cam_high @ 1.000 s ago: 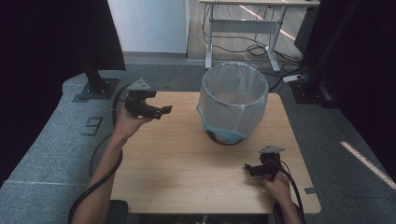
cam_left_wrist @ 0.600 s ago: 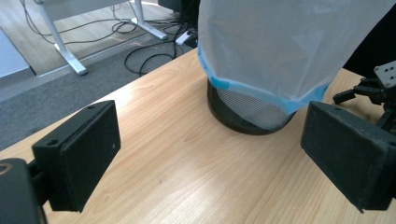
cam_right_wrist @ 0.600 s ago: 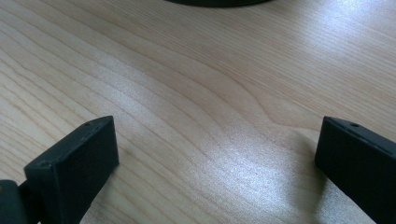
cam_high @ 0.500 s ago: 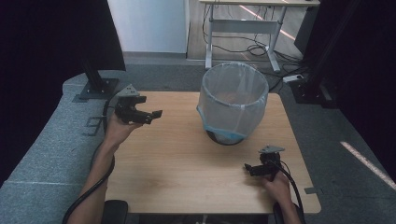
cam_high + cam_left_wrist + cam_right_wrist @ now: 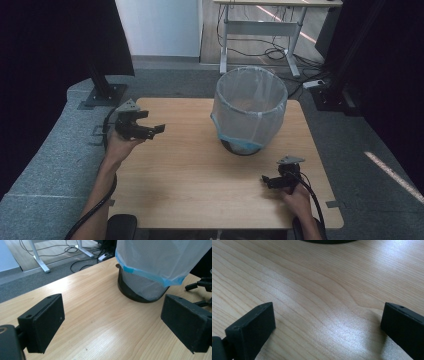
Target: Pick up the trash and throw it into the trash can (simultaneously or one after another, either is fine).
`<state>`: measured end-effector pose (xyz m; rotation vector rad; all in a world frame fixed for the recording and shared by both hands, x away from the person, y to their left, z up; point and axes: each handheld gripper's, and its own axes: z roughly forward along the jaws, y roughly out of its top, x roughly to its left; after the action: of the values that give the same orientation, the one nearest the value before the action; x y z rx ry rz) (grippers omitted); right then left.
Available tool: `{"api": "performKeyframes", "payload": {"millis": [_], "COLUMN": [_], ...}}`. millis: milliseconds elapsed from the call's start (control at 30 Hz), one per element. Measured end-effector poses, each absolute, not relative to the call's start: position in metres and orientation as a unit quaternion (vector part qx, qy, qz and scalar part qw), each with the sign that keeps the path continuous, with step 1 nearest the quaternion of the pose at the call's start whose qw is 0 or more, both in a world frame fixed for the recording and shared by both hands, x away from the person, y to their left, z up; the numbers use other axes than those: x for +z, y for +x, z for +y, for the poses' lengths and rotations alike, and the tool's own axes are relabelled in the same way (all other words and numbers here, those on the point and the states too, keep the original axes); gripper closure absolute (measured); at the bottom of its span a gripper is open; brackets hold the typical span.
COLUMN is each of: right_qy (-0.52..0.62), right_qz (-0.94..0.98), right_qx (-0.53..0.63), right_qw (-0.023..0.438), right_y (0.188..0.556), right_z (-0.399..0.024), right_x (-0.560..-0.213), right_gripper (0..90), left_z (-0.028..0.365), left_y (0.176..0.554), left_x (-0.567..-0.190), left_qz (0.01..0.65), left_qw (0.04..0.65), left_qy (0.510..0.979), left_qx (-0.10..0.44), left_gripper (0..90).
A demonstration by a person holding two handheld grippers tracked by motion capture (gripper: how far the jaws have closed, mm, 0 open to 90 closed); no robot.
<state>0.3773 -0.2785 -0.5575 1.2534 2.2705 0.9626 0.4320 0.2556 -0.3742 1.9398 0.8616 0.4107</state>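
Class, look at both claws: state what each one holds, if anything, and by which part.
Nothing is held. The left claw and the right claw are both open, with bare wooden table between their jaws. The bag-lined black mesh bin stands untouched.

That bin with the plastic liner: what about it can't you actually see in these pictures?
- Bin, high view: its contents; the cloudy liner and the camera angle hide the bottom.
- Bin, left gripper view: rim and upper part cut off by the top edge.
- Bin base, right gripper view: just a dark sliver, the rest cut off by the top edge.
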Motion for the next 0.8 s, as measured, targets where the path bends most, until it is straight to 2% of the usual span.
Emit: {"api": "performKeyframes", "payload": {"millis": [800], "right_qy": [0.445], "right_qz": [0.806], "right_qx": [0.343], "right_qw": [0.186], "right_y": [0.377], "right_z": [-0.278], "right_x": [-0.558], "right_gripper": [0.0], "left_z": [0.263], "left_y": [0.430], "left_x": [-0.436], "left_qz": [0.368], "left_qw": [0.459], "left_qy": [0.796], "left_qx": [0.142], "left_gripper": [5.0]}}
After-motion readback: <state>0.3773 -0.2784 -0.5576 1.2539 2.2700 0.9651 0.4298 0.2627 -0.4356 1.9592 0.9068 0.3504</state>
